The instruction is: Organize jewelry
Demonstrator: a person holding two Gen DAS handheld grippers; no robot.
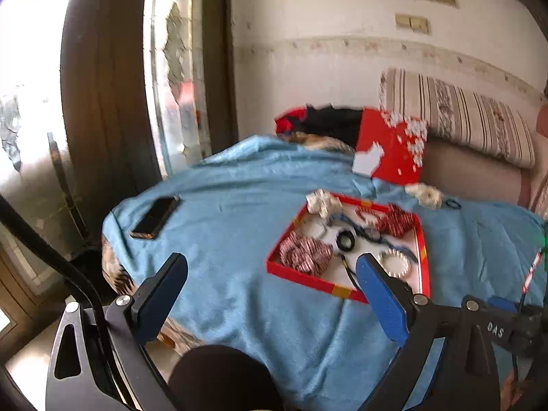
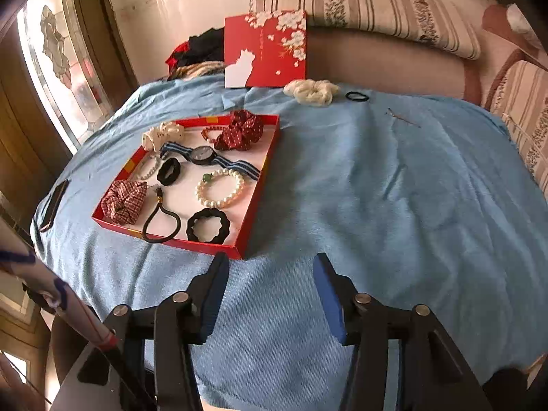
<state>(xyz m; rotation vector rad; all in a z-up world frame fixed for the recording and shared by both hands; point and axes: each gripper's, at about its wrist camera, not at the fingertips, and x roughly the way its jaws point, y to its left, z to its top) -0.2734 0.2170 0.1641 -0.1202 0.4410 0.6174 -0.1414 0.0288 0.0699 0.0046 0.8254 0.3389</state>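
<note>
- The left tool (image 1: 270, 270) stands with its jaws wide apart and nothing between them, hovering over the blue cloth (image 2: 376, 205) beside the red tray (image 2: 260, 185). In the left wrist view its right finger overlaps the tray's near rim, so a low pass could catch that rim and shove the light tray along the cloth.
- The right tool (image 2: 270, 274) is partly apart and also empty, poised just in front of the tray's near corner. A forward reach at this height could nudge the corner and scatter the contents.
- Most of the jewelry is already in the tray: a pearl bracelet (image 2: 221, 188), a striped-strap watch (image 2: 205, 154), a black scrunchie (image 2: 208, 225), a thin black hair tie (image 2: 161, 221), a plaid scrunchie (image 2: 124, 201) and a red dotted scrunchie (image 2: 241, 130). They lie close together, so setting another piece in could drag a neighbour out.
- A cream scrunchie (image 2: 311, 90), a small black hair ring (image 2: 357, 96) and a thin hairpin (image 2: 404, 119) are outside the tray, on the cloth at the far side.
- The hairpin and the ring lie flat on soft fabric, so the tool could pinch cloth along with them, or miss and push them away.
- Tugged cloth could shift the tray and the phone (image 2: 54, 207), which lies near the left edge and could slide off.
- The box lid (image 2: 265, 51) leans upright just behind the cream scrunchie, and a far reach could tip it over.
</note>
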